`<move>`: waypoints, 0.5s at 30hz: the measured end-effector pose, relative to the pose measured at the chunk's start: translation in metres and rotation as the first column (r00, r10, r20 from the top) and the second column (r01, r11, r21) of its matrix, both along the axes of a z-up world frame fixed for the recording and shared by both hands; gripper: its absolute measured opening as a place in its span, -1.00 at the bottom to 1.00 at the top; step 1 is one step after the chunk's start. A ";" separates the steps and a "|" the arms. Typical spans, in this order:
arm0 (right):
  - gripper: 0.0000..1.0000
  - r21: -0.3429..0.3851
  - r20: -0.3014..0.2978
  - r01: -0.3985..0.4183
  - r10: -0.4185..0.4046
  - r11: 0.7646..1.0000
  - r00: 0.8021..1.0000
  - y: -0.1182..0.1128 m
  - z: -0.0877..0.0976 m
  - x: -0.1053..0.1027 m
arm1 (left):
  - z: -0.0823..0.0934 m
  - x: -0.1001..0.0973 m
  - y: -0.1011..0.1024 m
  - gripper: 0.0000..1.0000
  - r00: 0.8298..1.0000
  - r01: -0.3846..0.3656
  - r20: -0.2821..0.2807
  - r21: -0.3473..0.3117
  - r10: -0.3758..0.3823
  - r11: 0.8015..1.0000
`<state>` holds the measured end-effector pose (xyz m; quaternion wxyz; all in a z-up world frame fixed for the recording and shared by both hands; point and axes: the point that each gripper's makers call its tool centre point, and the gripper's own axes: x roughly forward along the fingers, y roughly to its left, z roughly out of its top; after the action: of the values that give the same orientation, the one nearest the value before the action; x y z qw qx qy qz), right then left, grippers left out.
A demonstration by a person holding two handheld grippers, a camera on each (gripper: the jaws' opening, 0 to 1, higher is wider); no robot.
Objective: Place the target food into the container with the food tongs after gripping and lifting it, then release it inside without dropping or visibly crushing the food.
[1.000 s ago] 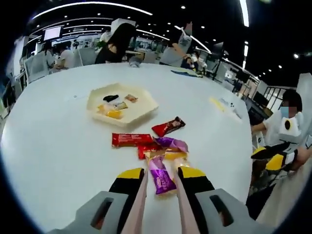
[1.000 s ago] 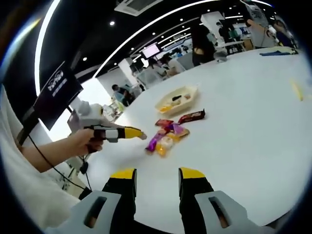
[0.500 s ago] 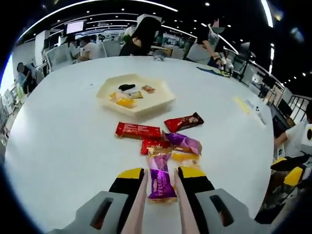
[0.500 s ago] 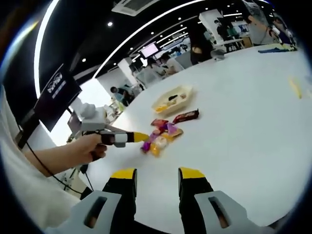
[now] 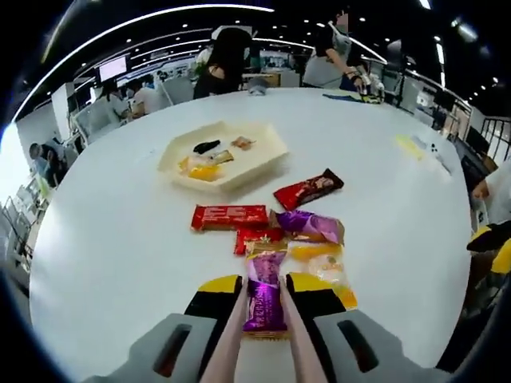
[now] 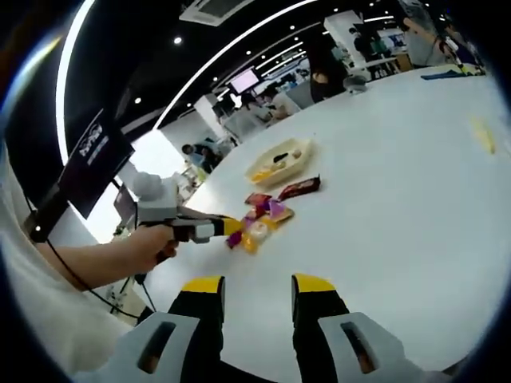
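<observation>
My left gripper is shut on pink food tongs. The two tong arms lie along both sides of a purple snack packet on the white table. Just beyond it lies a pile of packets: a red bar, another purple packet, a yellow one and a dark red one. The cream hexagonal tray stands farther off with a few foods in it. In the right gripper view a hand holds the left gripper at the pile. My right gripper is open and holds nothing.
People sit and stand at the table's far side. A yellow item and papers lie at the far right. A person's sleeve shows at the left of the right gripper view. The tray lies past the pile there.
The left gripper has come forward so the purple packet sits deeper between the tong arms, and the arms have narrowed around it. The right gripper has stayed still and open.
</observation>
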<state>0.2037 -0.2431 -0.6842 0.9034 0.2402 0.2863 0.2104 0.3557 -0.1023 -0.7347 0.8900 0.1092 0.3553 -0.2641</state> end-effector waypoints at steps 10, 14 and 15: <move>-0.35 0.032 0.010 0.000 0.000 0.999 1.000 0.008 -0.001 0.005 | 0.006 -0.002 0.006 -0.68 0.997 0.073 0.009 -0.017 -0.072 0.997; -0.36 0.037 0.014 0.003 -0.003 0.999 1.000 0.010 -0.001 0.007 | 0.013 -0.001 0.009 -0.68 0.996 0.087 0.017 -0.047 -0.086 0.995; -0.36 0.037 0.015 0.002 -0.003 0.999 1.000 0.010 -0.001 0.008 | 0.016 -0.002 0.009 -0.69 0.996 0.093 0.023 -0.055 -0.092 0.994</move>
<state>0.2115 -0.2328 -0.6857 0.9011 0.2558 0.2752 0.2165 0.3541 -0.0932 -0.7186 0.8831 0.1031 0.3333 -0.3138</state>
